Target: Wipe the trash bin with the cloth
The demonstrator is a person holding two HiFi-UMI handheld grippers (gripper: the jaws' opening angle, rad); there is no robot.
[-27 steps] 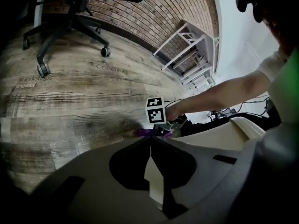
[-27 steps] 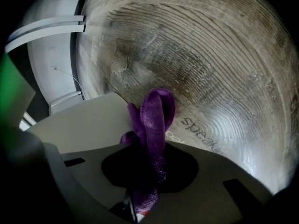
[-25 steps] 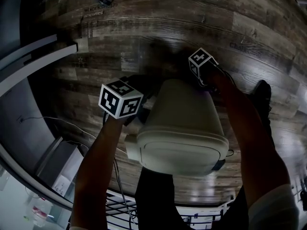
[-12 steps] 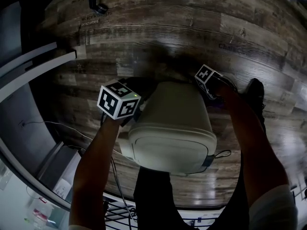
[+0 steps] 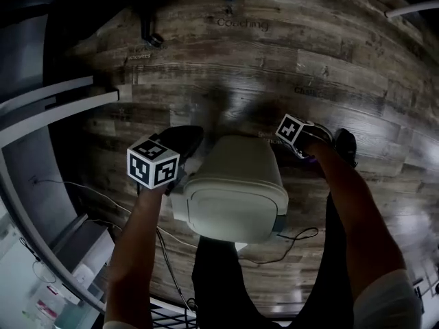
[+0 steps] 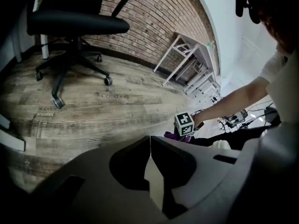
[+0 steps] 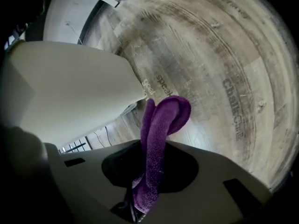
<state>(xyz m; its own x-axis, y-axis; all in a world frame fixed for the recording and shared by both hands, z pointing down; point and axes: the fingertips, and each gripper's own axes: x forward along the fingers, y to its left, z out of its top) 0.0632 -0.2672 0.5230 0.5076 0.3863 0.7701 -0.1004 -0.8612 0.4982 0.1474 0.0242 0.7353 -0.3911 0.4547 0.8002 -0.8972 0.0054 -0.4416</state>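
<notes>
The trash bin (image 5: 236, 184) sits on the wooden floor (image 5: 322, 60) just in front of your legs, lid down, between your two tools. Its pale lid and sides show no streaks, wet patches or dirt in any view, so you cannot read from the surface how much of it has been wiped.

The purple cloth (image 7: 164, 118) is off the bin at this moment. It is pinched in the right gripper (image 7: 150, 148), whose jaws are closed on its lower end, and the free end curls up and over beside the bin's far right side, near the wall but not clearly touching it. In the head view that gripper hangs by the bin's far right corner.

The left gripper (image 6: 150, 141) has its jaw tips pressed together with nothing between them. It sits close against the bin's left side, seemingly placed to steady it, though contact is not visible.

By my judgement you are between strokes: the cloth must go back onto a surface, and the near face, the lid and the left side all remain possible work.
</notes>
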